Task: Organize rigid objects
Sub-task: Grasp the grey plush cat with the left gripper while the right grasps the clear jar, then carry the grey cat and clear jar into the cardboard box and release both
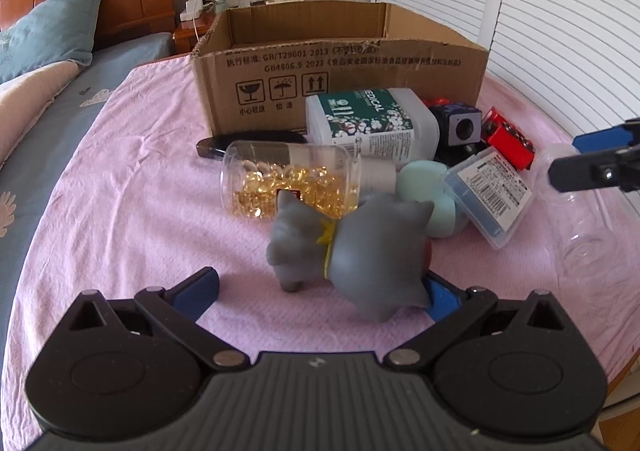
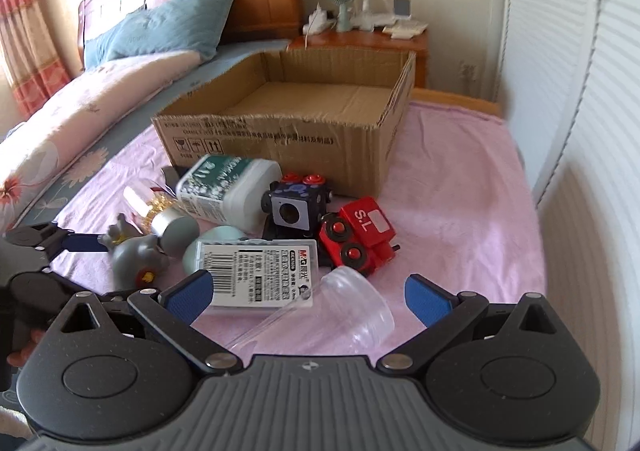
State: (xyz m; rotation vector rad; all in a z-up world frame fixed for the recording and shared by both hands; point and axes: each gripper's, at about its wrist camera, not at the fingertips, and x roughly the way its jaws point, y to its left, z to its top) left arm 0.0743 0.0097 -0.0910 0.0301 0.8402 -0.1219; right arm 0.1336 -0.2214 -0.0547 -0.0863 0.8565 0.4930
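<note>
A grey toy animal [image 1: 352,247] with a yellow collar lies on the pink cloth [image 1: 132,191]. It sits between the fingers of my left gripper [image 1: 320,291], which is open; its rear rests near the right pad. A clear plastic cup [image 2: 340,311] lies on its side between the fingers of my right gripper [image 2: 312,297], also open. The cardboard box [image 2: 280,131] stands open and empty behind the pile. In the right wrist view one finger [image 2: 82,242] of the left gripper reaches the grey toy [image 2: 136,255].
In the pile are a capsule bottle [image 1: 288,179], a white medical bottle [image 1: 372,123], a dark cube toy [image 1: 460,127], a red toy train [image 2: 360,239], a labelled plastic case [image 2: 260,267] and a teal object [image 1: 424,187]. White slatted doors [image 2: 580,91] stand to the right, a nightstand [image 2: 360,39] behind.
</note>
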